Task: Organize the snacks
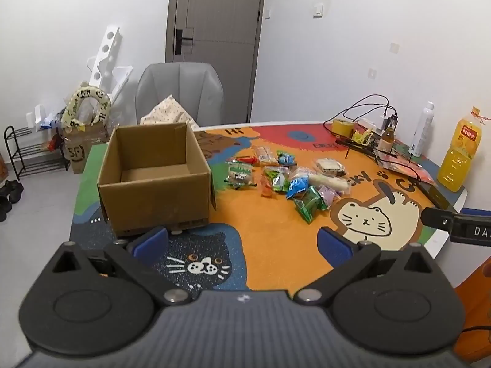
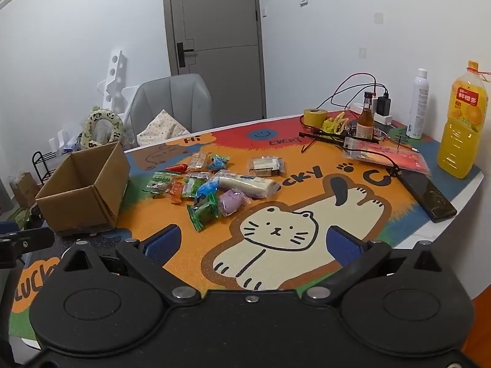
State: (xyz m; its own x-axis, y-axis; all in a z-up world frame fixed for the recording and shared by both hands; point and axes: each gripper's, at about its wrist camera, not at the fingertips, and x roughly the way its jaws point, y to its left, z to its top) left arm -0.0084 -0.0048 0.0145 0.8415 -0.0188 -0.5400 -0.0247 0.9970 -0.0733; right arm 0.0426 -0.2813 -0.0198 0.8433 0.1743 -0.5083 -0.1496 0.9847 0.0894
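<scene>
Nearest the lens in the left wrist view, the left hand-held gripper [image 1: 242,243] has its two blue-padded fingers spread wide with nothing between them, hovering above a black cartoon cat printed on the tabletop [image 1: 276,245]. The right hand-held gripper [image 2: 253,243] is likewise spread wide and empty, poised above a cream cartoon cat on the same colourful cat-themed mat.

An open cardboard box [image 1: 156,181] stands on the left part of the tabletop, flaps up, with no snacks visible inside. Just to its right, in the middle of the tabletop, a loose pile of wrapped snacks [image 1: 285,178] lies scattered: green packets, blue packets, an orange one, a red one, a long white roll in clear wrap [image 2: 245,185], a purple round bun in plastic [image 2: 231,202] and a clear tray of sandwich biscuits [image 2: 265,165]. All of the snacks lie outside the box.

Along the far right of the tabletop sit a roll of yellow tape [image 2: 313,117], a small brown glass bottle [image 2: 365,122], a white spray can [image 2: 418,104], a large orange juice bottle [image 2: 462,122], tangled cables with a charger, and a dark phone [image 2: 428,196].

Behind the tabletop a grey chair [image 1: 179,92] holds a dotted cushion, before a closed grey door [image 1: 214,15].
</scene>
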